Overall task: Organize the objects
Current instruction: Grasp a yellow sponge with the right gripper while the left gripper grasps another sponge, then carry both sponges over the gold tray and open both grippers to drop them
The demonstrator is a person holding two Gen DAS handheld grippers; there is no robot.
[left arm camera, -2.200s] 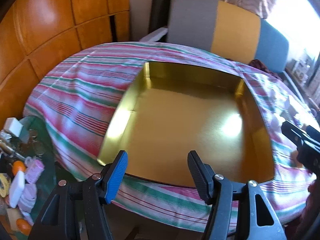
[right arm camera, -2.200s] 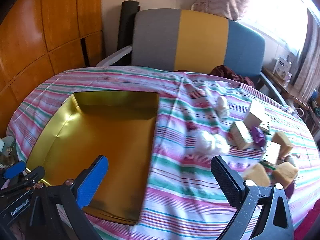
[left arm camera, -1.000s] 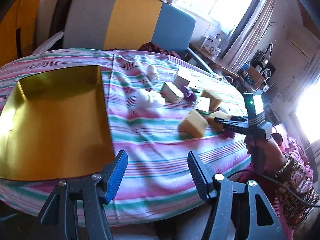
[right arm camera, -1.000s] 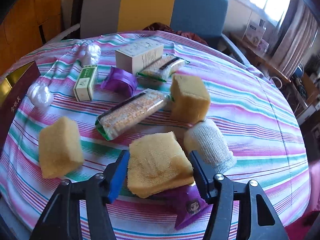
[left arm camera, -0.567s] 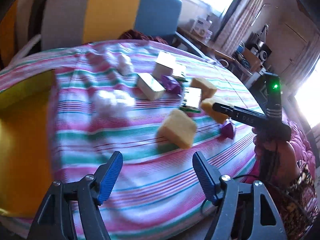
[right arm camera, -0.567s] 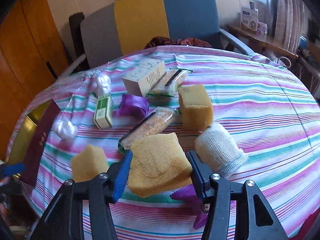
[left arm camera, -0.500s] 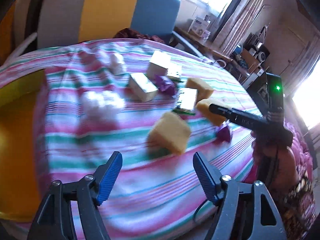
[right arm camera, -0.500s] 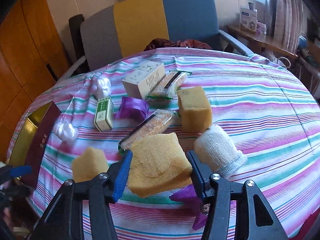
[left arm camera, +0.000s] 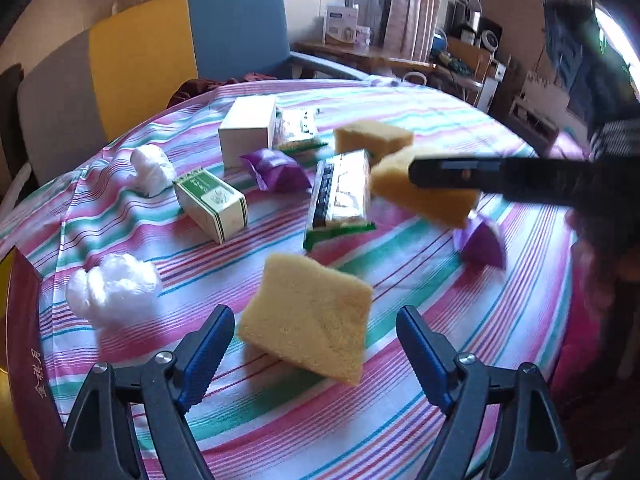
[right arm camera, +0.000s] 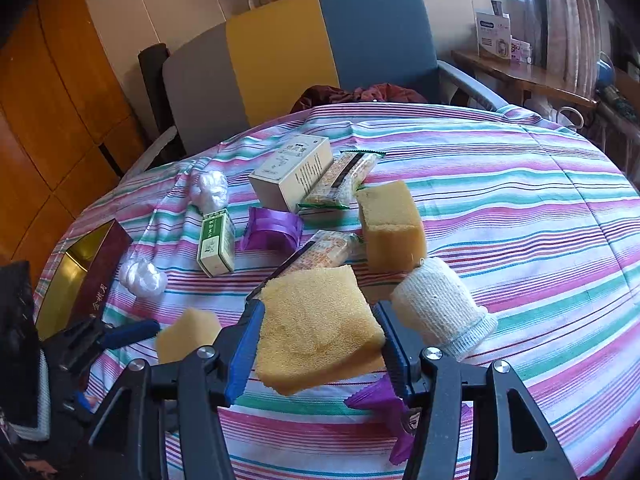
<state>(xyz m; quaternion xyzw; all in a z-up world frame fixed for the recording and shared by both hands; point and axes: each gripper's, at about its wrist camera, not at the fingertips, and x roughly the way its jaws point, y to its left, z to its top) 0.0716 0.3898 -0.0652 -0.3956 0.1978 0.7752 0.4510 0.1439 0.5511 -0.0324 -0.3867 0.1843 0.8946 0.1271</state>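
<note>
Currently, your right gripper (right arm camera: 316,344) is clamped on a yellow sponge (right arm camera: 316,330); both fingers press its sides and the sponge is lifted clear of the striped tablecloth (right arm camera: 520,216). Just right of this gripper lies a white knitted roll (right arm camera: 440,306), and a purple wrapper (right arm camera: 384,400) sits under the right finger. Ahead of the gripper stands a second sponge block (right arm camera: 390,226), touching a snack bar packet (right arm camera: 320,252). Further ahead lie a purple packet (right arm camera: 272,230), a green-and-white carton (right arm camera: 216,242), a white box (right arm camera: 294,172) and another snack packet (right arm camera: 344,178) beside it.

Your left gripper (left arm camera: 316,352) is spread wide and holds nothing. A third yellow sponge (left arm camera: 306,316) lies on the cloth between its fingers; whether either pad touches it cannot be told. To the left of this gripper sits a white plastic wad (left arm camera: 112,286), and at the far left edge is the dark red wall of the gold tray (left arm camera: 24,340). Ahead you see the green-and-white carton, the purple packet and the snack bar packet. To the right of the left gripper, the right gripper's finger crosses the view with its sponge raised.
</note>
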